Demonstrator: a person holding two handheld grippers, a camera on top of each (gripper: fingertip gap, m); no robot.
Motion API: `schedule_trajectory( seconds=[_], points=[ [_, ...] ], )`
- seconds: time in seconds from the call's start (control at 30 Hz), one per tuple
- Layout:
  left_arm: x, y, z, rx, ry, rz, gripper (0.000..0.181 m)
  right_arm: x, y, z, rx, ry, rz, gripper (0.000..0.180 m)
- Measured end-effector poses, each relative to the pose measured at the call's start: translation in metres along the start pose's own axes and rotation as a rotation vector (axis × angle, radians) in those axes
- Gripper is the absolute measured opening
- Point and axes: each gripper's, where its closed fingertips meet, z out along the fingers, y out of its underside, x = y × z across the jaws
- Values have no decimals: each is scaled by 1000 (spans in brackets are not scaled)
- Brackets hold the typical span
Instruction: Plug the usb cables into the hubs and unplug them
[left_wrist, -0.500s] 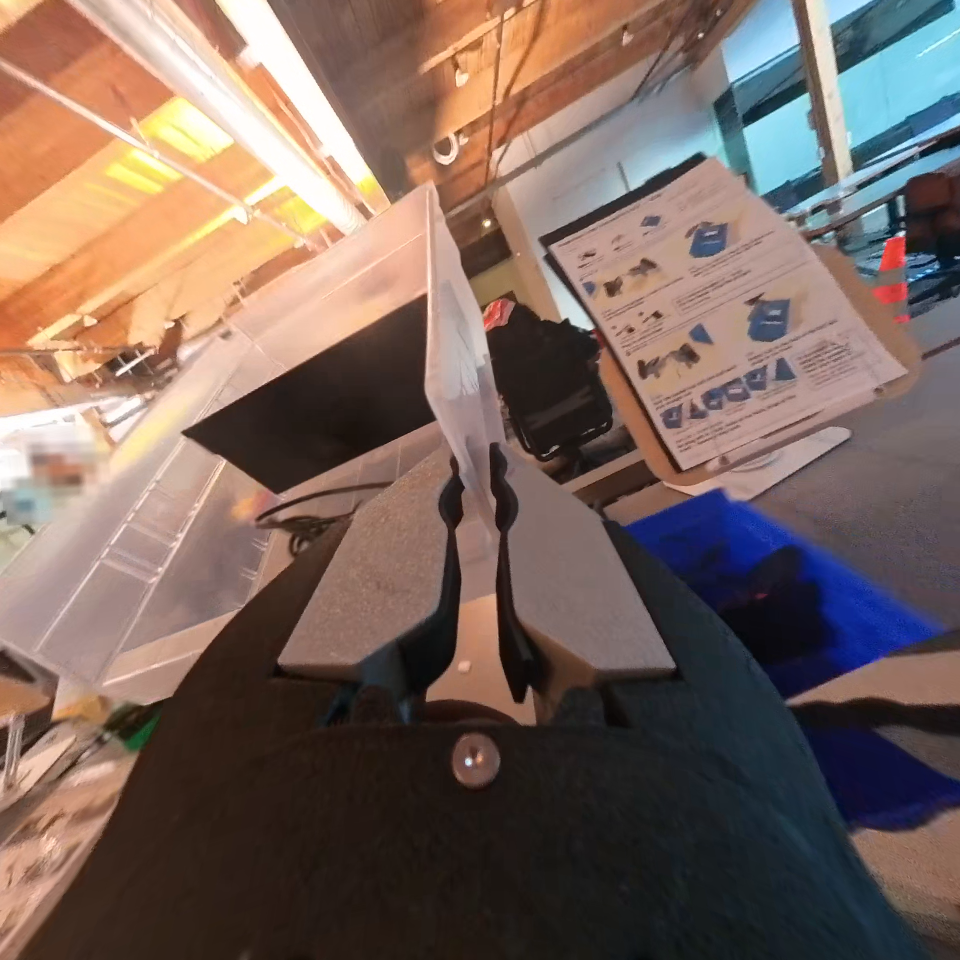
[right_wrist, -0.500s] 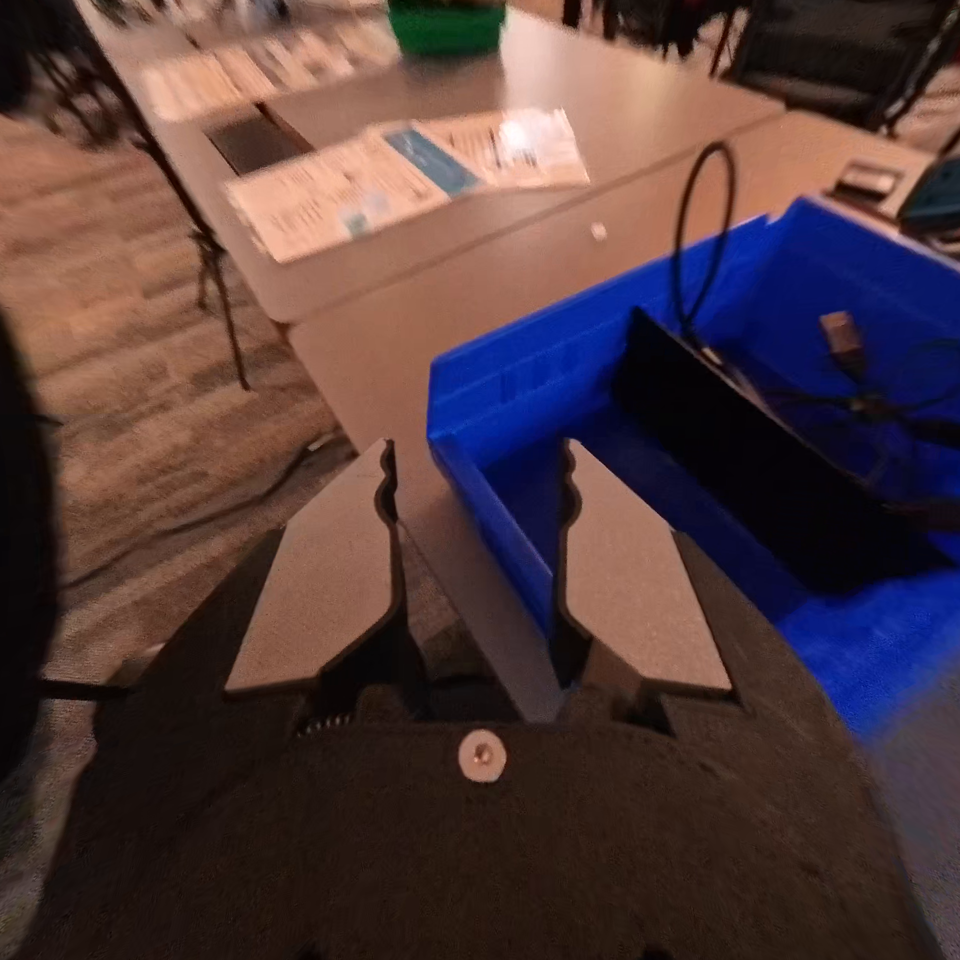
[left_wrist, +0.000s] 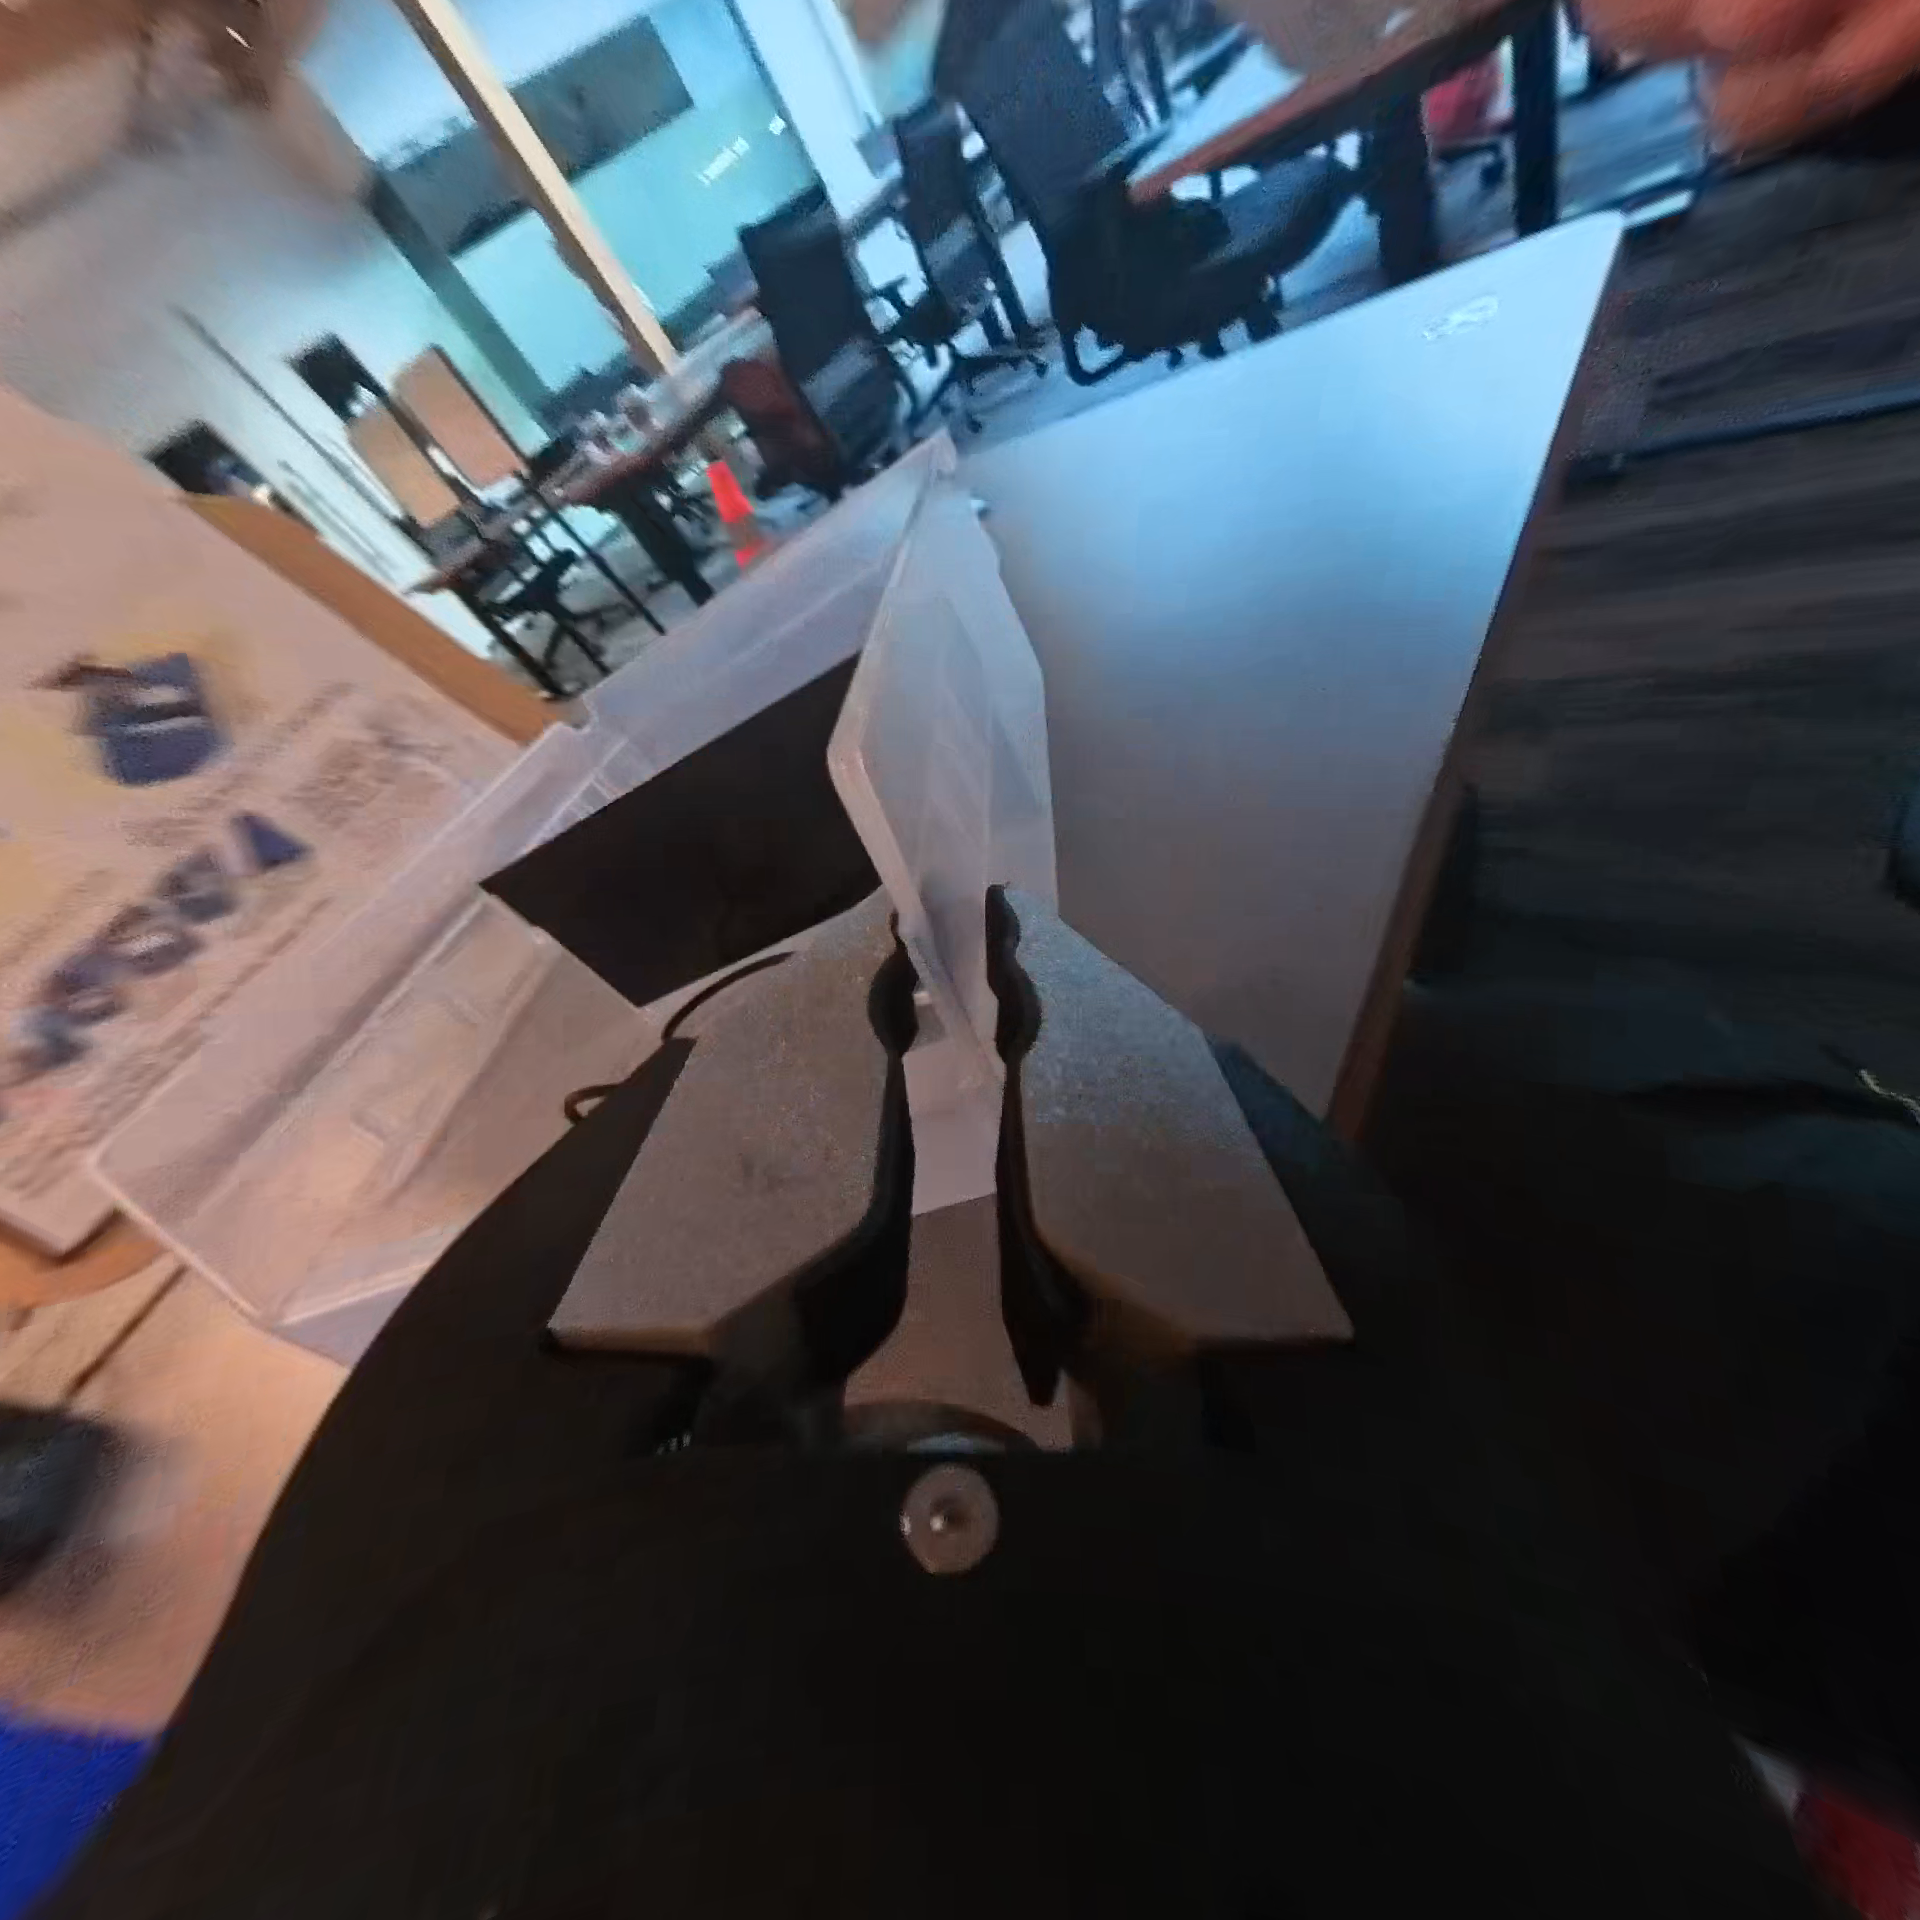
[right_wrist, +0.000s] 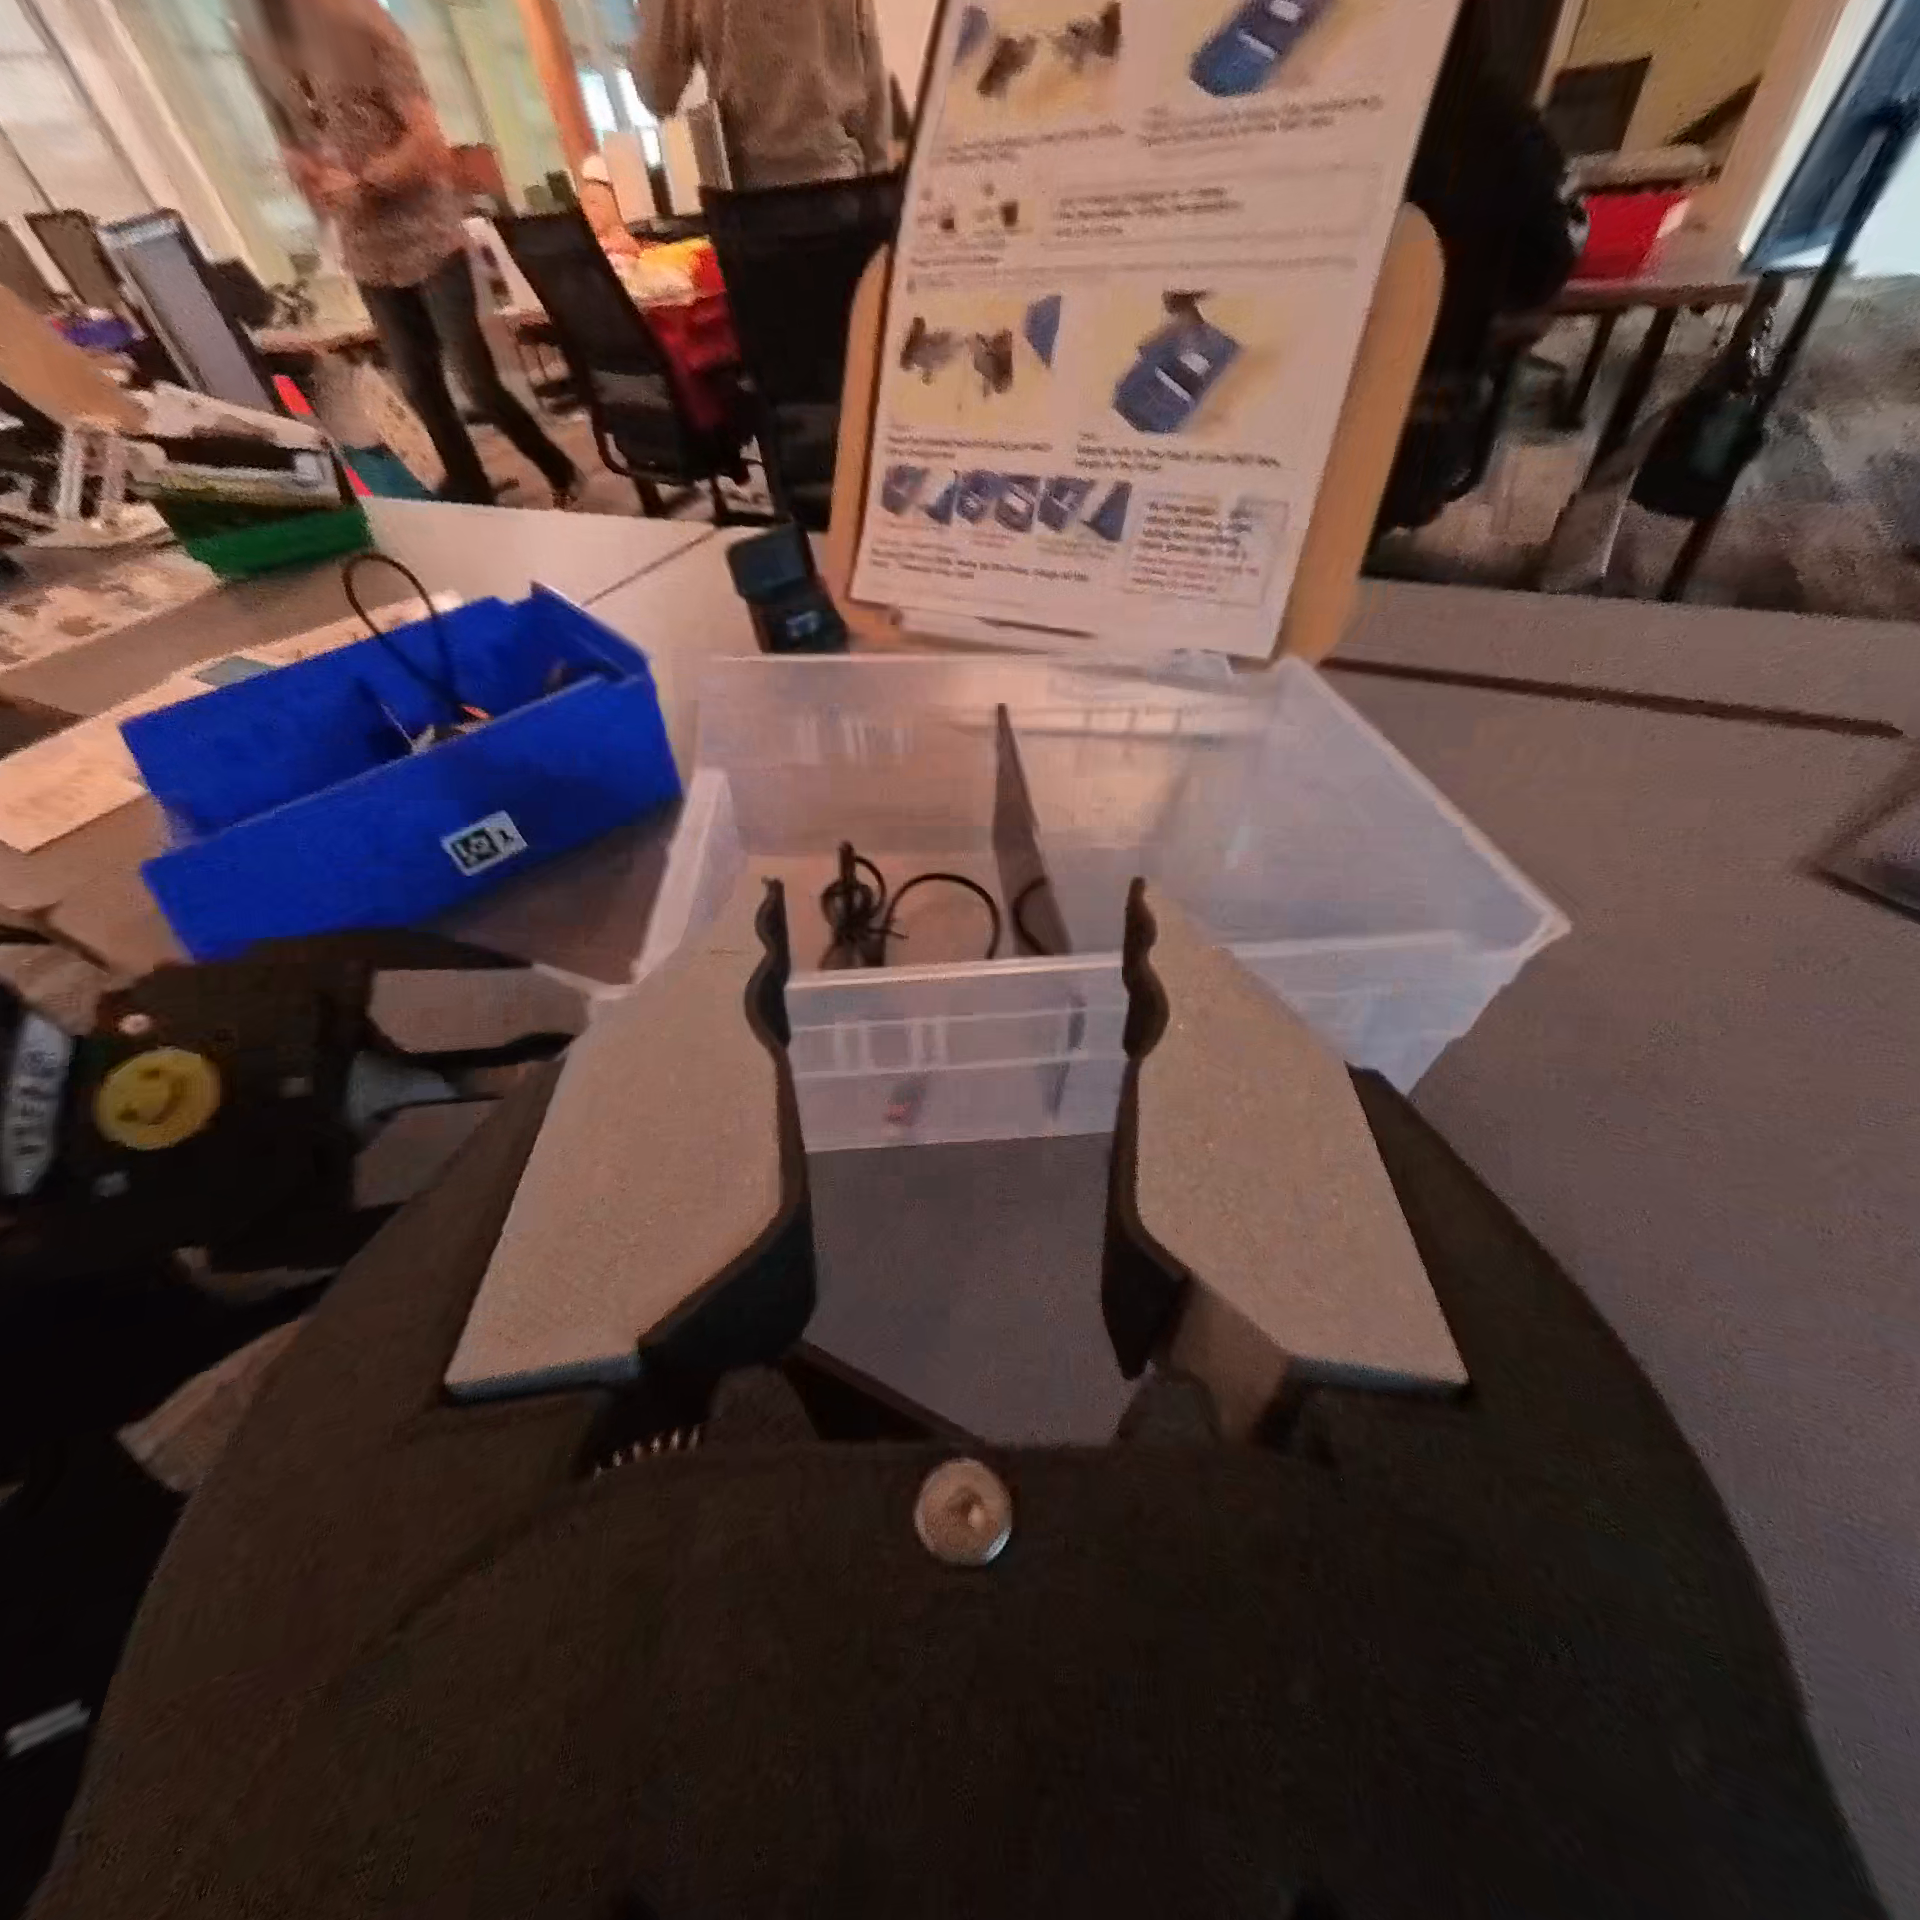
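A blue bin (right_wrist: 416, 790) sits beside the clear bin (right_wrist: 1351, 831) holding black cables (right_wrist: 894, 914). Left gripper (left_wrist: 948, 956) jaws pinch the clear bin's wall; right gripper (right_wrist: 948, 935) jaws gape.

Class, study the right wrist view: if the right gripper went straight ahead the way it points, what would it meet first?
Probably the near wall of the clear plastic bin, which sits on the table straight ahead of the open right gripper; depth is uncertain.

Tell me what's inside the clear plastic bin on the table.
The clear plastic bin holds a black divider and coiled black cables in its left compartment. The right compartment looks empty, though its floor is partly hidden behind the right hand-held gripper.
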Motion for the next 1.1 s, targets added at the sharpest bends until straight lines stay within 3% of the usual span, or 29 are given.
schedule_trajectory(
  seconds=[0.17,0.2,0.27,0.37,0.43,0.47,0.53,0.6,0.67,0.77,0.8,0.87,0.9,0.97,1.03,1.1],
  points=[
    [46,4,65,-38,71,5,8,-7,14,9,-57,-49,-73,69],
    [53,6,70,-67,91,-20,13,-12,19,18,-85,-60,-92,70],
    [55,2,63,-83,119,-92,44,-19,25,36,-114,-72,-133,72],
    [42,5,11,-94,220,-263,71,-42,46,55,-189,-176,-156,76],
    [5,11,-40,-77,163,-307,70,-66,75,62,-291,-267,-222,81],
    [-20,17,-66,-75,100,-319,67,-66,95,67,-371,-240,-295,74],
    [-72,36,-117,-115,-43,-340,67,-39,114,73,-448,-55,-509,70],
    [-122,67,-166,-213,-241,-316,71,-6,127,63,-546,75,-624,54],
    [-153,99,-210,-302,-373,-314,72,32,138,45,-652,126,-619,61],
    [-168,158,-260,-466,-459,-362,78,107,121,15,-669,292,-516,81],
    [-171,176,-272,-508,-483,-377,80,132,109,3,-644,381,-494,68],
    [-168,201,-280,-523,-484,-443,82,171,87,-24,-587,550,-473,64],
    [-166,205,-275,-489,-466,-494,83,177,79,-33,-541,586,-438,60],
    [-174,205,-261,-387,-497,-535,74,146,72,-28,-408,441,-313,60],
    [-189,212,-248,-363,-563,-476,44,93,70,-12,-265,202,-209,70],
    [-197,224,-233,-392,-565,-396,28,66,78,2,-211,118,-174,78]
  ],
)
